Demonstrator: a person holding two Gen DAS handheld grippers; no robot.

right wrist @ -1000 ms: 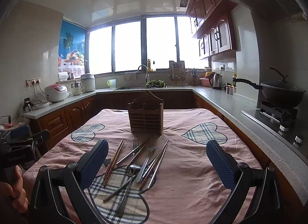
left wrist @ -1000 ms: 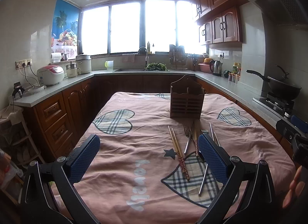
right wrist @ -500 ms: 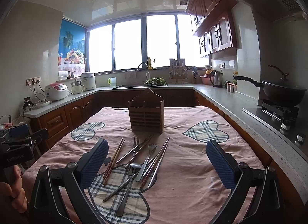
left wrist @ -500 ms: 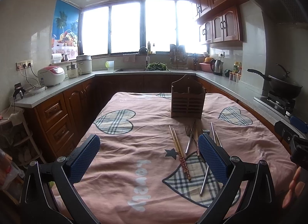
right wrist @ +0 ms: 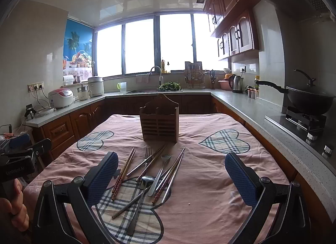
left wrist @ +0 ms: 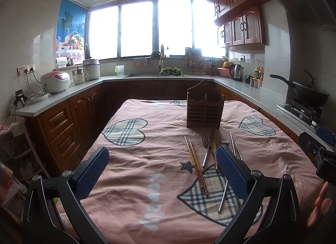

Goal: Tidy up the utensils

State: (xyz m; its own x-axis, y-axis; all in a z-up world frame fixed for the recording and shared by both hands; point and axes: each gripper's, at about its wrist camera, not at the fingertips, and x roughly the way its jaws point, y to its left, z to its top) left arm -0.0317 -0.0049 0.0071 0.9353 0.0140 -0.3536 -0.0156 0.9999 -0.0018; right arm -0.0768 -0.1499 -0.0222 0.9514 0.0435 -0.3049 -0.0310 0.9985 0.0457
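A brown wooden utensil holder (left wrist: 204, 109) (right wrist: 160, 122) stands upright on the pink tablecloth (left wrist: 147, 160) (right wrist: 201, 172). In front of it lies a loose pile of utensils: wooden chopsticks (left wrist: 196, 165) (right wrist: 124, 171), a fork (left wrist: 206, 149) (right wrist: 139, 163), a spoon (right wrist: 138, 202) and metal chopsticks (right wrist: 173, 178). My left gripper (left wrist: 162, 173) is open and empty, above the cloth to the left of the pile. My right gripper (right wrist: 171, 178) is open and empty, hovering just before the pile.
Kitchen counters (right wrist: 241, 105) run around the table on three sides. A wok (right wrist: 308, 99) sits on the stove at right. A rice cooker (left wrist: 55, 81) stands on the left counter. The sink (left wrist: 151, 75) is under the window.
Both grippers have shifted only slightly; the right wrist view has tilted a little upward. Nothing on the table has moved.
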